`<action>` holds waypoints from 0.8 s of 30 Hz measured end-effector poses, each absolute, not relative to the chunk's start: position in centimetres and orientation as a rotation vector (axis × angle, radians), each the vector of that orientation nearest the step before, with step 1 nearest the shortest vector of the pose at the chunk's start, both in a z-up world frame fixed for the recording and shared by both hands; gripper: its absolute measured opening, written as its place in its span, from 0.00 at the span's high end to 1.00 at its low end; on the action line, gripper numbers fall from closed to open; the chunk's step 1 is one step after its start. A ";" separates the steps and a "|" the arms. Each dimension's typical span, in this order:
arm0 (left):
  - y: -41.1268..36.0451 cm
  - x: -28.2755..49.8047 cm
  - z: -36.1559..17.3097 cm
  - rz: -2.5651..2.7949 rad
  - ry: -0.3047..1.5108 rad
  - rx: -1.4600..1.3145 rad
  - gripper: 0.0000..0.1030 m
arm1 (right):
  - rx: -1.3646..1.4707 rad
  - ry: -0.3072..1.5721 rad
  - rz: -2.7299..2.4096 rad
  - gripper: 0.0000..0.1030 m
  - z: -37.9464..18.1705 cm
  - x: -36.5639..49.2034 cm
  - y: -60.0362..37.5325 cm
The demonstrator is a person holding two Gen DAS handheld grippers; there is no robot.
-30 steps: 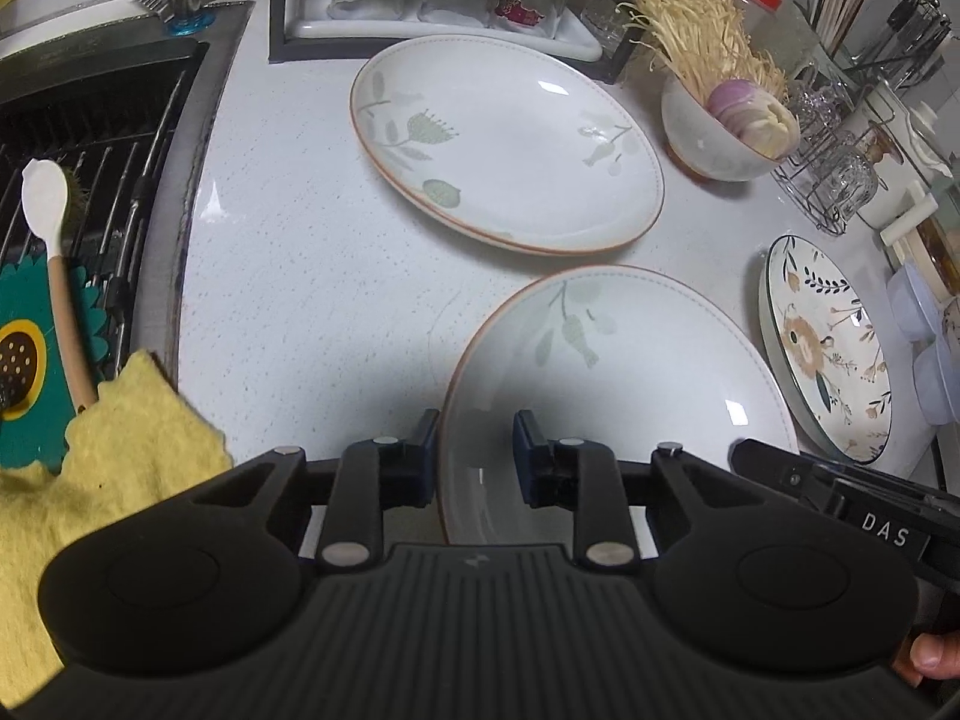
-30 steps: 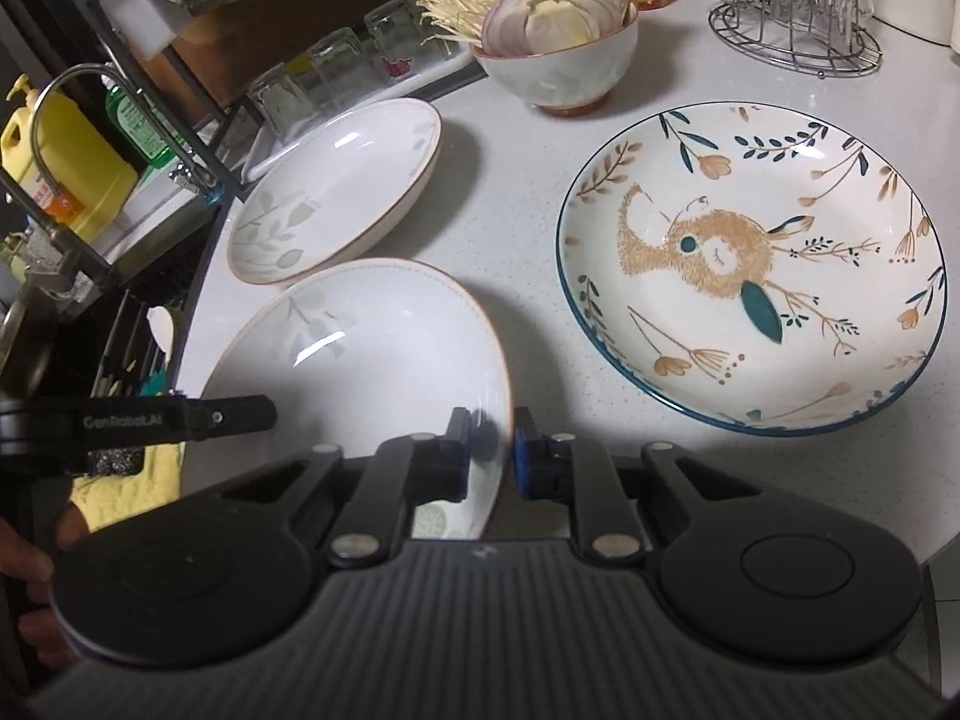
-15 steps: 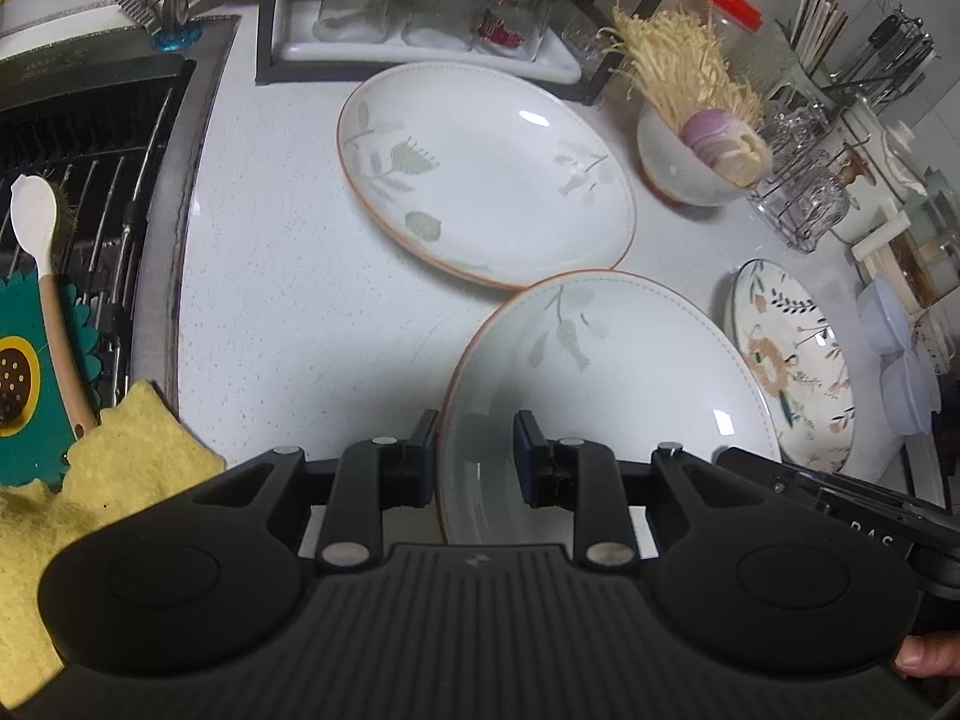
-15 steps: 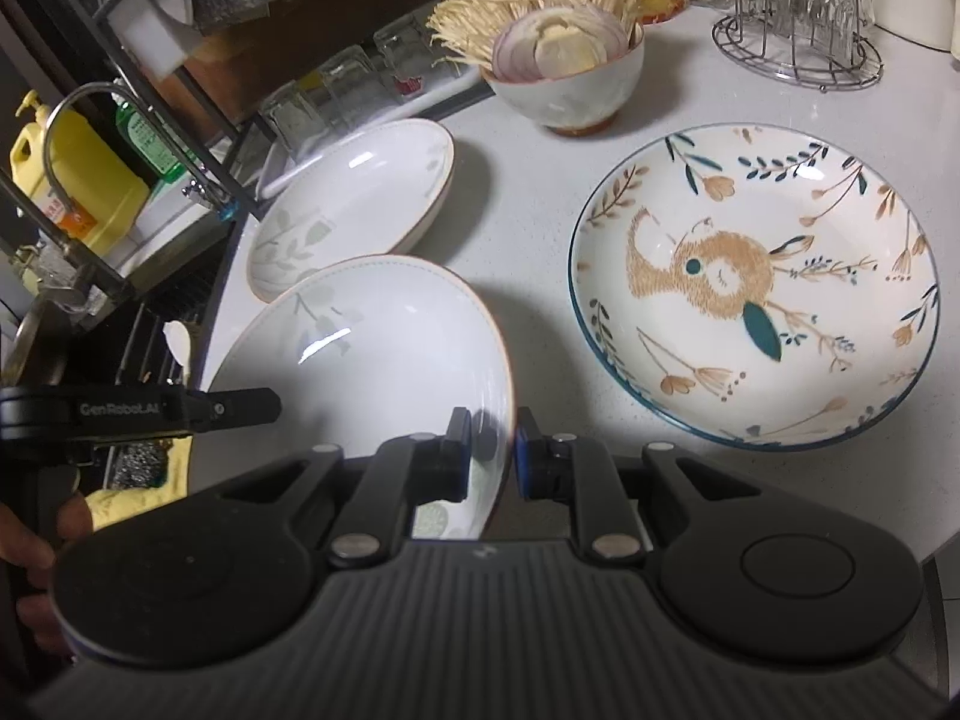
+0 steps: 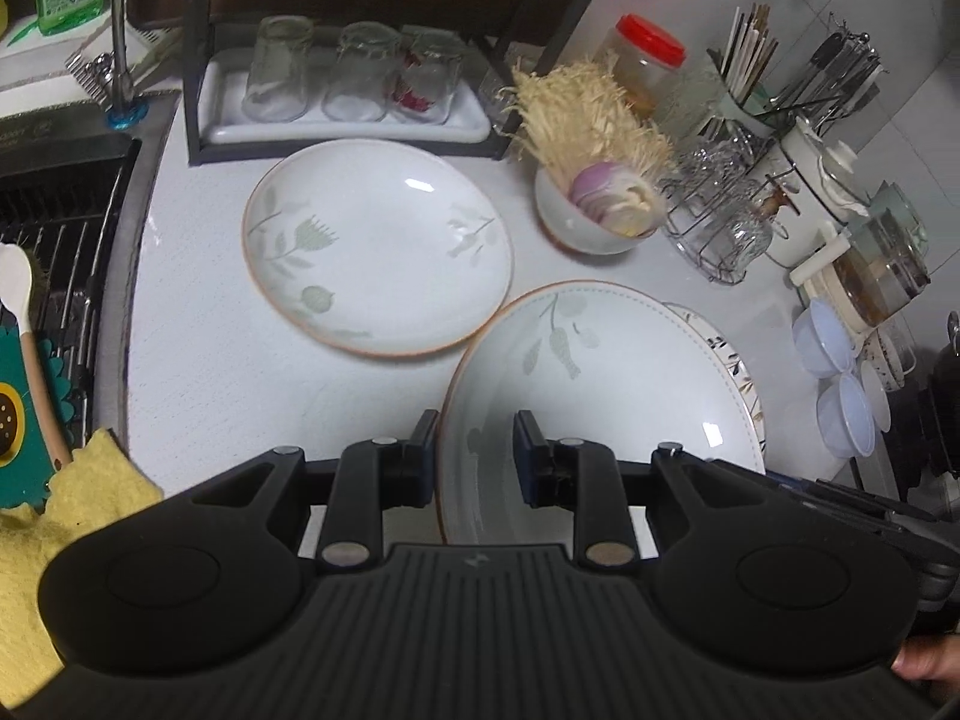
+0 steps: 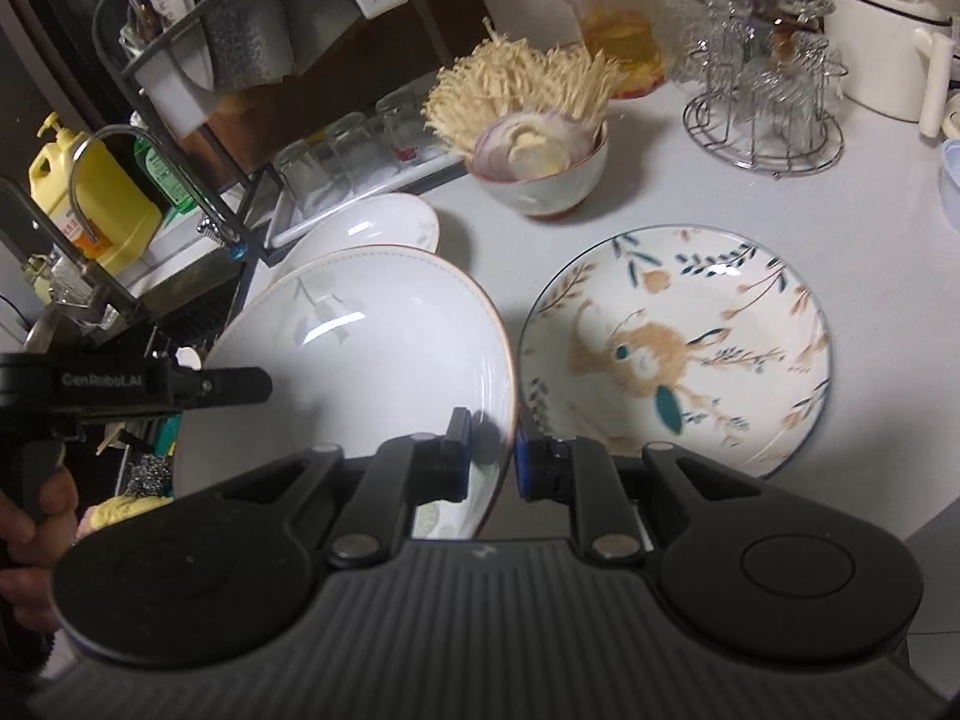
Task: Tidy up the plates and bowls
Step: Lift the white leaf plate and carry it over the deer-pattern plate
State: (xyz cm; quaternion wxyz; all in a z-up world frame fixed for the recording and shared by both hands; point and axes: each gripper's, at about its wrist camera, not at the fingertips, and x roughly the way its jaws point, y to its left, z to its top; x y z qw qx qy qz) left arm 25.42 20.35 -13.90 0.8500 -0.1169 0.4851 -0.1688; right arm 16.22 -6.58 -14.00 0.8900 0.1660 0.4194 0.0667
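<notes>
Both the left gripper and the right gripper are pinching the white leaf plate at lower middle, while two other plates are waiting unstacked.

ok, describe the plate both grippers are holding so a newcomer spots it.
Start at the white counter right of the sink. The held plate hangs above it, rim pinched from both sides. Unlike the deer-patterned plate alongside, it is white with pale green leaves.

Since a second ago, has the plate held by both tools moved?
Yes. The held plate has lifted off the counter and now overlaps the patterned plate and hides part of the other white plate.
</notes>
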 end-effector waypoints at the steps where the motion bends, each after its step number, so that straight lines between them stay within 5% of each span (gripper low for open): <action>1: 19.8 25.5 -13.6 -0.355 1.017 -0.249 0.72 | 0.347 0.868 0.142 0.83 -13.9 16.1 -7.1; 24: 5.3 27.2 -13.5 -0.360 1.063 -0.226 0.72 | 0.360 0.847 0.094 0.83 -14.0 16.0 -19.9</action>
